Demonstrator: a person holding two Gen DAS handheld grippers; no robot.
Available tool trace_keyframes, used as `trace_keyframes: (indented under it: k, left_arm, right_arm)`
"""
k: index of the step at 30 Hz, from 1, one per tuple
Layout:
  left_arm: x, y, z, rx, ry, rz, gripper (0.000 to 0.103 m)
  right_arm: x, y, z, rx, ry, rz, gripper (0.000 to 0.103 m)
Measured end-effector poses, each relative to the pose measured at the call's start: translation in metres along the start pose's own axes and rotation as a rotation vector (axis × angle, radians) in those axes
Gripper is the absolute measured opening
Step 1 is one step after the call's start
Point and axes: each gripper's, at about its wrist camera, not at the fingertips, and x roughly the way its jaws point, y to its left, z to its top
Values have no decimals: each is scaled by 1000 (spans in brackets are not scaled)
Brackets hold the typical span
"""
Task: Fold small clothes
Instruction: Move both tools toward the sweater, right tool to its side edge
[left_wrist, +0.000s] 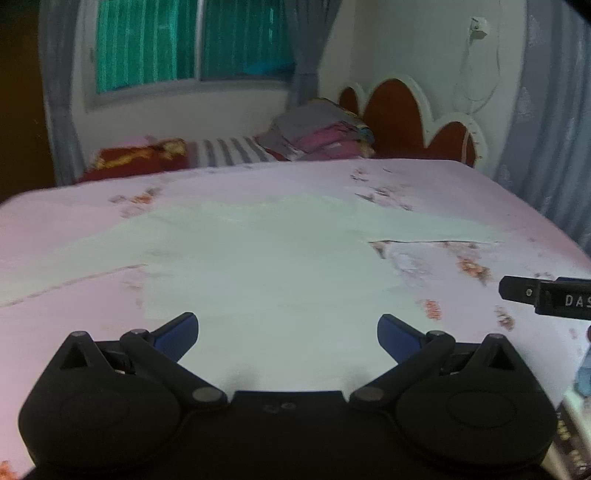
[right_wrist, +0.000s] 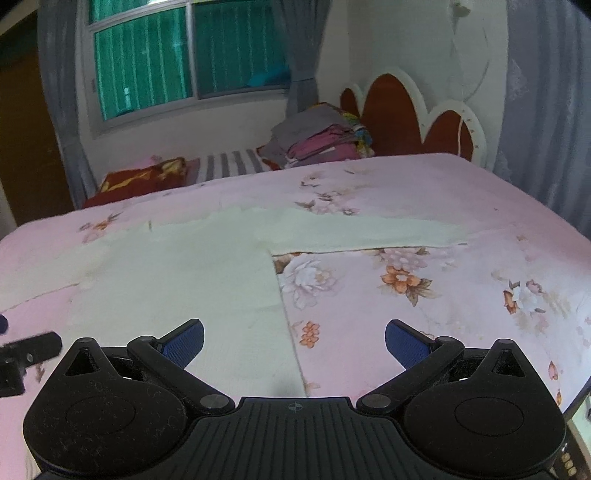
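Observation:
A pale white long-sleeved garment (left_wrist: 258, 266) lies flat on the pink floral bed sheet (left_wrist: 517, 206), body toward me and sleeves spread to both sides. My left gripper (left_wrist: 288, 338) hovers open over the garment's near hem, nothing between its blue pads. In the right wrist view the same garment (right_wrist: 177, 280) fills the left half, its right sleeve (right_wrist: 369, 230) stretching across the sheet (right_wrist: 461, 192). My right gripper (right_wrist: 294, 343) is open and empty above the garment's lower right edge. Each gripper shows at the other view's side edge.
A stack of folded clothes (right_wrist: 317, 142) sits at the far end near the red-and-white headboard (right_wrist: 406, 107). A red pillow (right_wrist: 144, 177) and a striped cloth (right_wrist: 229, 164) lie far left. A window and grey curtains stand behind the bed. Its right edge drops away nearby.

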Motion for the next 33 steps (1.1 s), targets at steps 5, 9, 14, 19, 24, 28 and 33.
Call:
trace_keyframes:
  k: [5,9,14,19,24,28,33]
  left_arm:
    - [29,-13,11,1,9,-10,103]
    - [54,-24,24,-4,4,36,103]
    - [90,-36,48,-23,4,84,103]
    - [141,-47,72,-96,42,92,102]
    - [184,-64,82,-85,72,129,101]
    - [202,-65,88,-90,79,158,101]
    - [211,-66,93,-87,74,183,97]
  right_arm:
    - [16,-34,8,62,12,-26,103]
    - [42,-64,17,85,30,-40,103]
    - [90,-116,40,168,40,-15,103]
    - [136,-175,71,239,-15,-44,103]
    - [185,-217,91,289,-15,-65,72]
    - [224,-252,96,377,22,-76,57]
    - [253,-284,91,463,32,-90,56]
